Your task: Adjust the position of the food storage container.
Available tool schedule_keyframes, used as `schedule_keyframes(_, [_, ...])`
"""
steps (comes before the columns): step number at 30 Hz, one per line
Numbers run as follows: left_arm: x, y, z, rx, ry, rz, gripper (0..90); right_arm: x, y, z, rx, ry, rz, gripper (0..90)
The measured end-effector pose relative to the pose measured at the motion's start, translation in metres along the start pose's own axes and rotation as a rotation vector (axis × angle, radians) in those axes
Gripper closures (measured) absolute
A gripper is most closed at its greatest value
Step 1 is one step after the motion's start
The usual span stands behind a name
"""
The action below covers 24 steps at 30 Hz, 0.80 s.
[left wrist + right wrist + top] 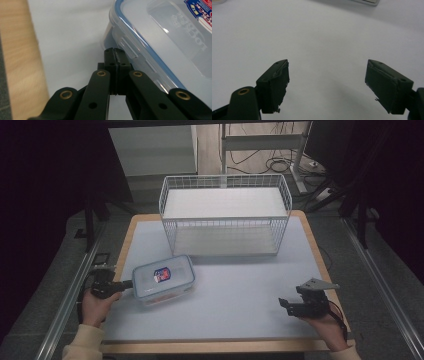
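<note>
A clear plastic food box (163, 280) with a blue-rimmed lid and a red and blue label lies on the white mat at the front left. My left gripper (129, 283) is at the box's left end, its jaws shut together with nothing between them. In the left gripper view the tips (115, 53) rest right against the box's side (160, 42), just below a lid clasp. My right gripper (283, 303) stays low over the bare mat at the front right, jaws open wide, and the right gripper view shows its fingers (274, 85) with only mat between them.
A white wire basket (225, 215) stands at the back middle of the table, its long open side toward me. The wooden table edge (220, 346) runs along the front. Dark floor, rails and cables surround the table.
</note>
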<state>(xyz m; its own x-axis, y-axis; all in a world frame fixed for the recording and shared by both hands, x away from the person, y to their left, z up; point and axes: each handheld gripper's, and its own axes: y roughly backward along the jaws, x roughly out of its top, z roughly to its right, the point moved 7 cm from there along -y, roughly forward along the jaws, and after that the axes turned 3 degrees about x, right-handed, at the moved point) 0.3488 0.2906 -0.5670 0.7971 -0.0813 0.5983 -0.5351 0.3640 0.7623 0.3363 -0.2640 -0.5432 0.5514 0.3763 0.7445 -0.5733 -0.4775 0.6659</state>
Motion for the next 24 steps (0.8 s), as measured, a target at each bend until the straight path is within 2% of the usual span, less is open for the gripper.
schedule_keyframes(4, [0.011, -0.012, 0.009, -0.037, -0.019, 0.005, 89.7, 0.0, 0.0, 0.001, -0.002, -0.004, -0.001, 19.3])
schedule_keyframes(14, [0.024, -0.029, 0.034, -0.081, -0.053, 0.009, 89.8, 0.0, 0.001, 0.0, -0.002, -0.001, 0.0, 19.3])
schedule_keyframes(17, [0.027, -0.033, 0.04, -0.108, -0.046, 0.014, 89.8, 0.0, 0.001, 0.0, -0.001, -0.001, 0.001, 19.3])
schedule_keyframes(18, [0.028, -0.035, 0.044, -0.111, -0.054, 0.014, 89.8, 0.0, 0.0, 0.0, 0.0, -0.001, 0.0, 19.3])
schedule_keyframes(19, [0.031, -0.038, 0.051, -0.101, -0.081, 0.011, 89.8, 0.0, 0.0, 0.001, -0.001, -0.002, -0.002, 19.3])
schedule_keyframes(22, [0.037, -0.042, 0.064, -0.129, -0.089, 0.02, 89.8, -0.001, -0.001, 0.001, -0.001, -0.002, -0.003, 19.2])
schedule_keyframes(24, [0.041, -0.046, 0.072, -0.124, -0.112, 0.016, 89.8, 0.0, 0.0, 0.0, 0.0, -0.001, -0.003, 19.3])
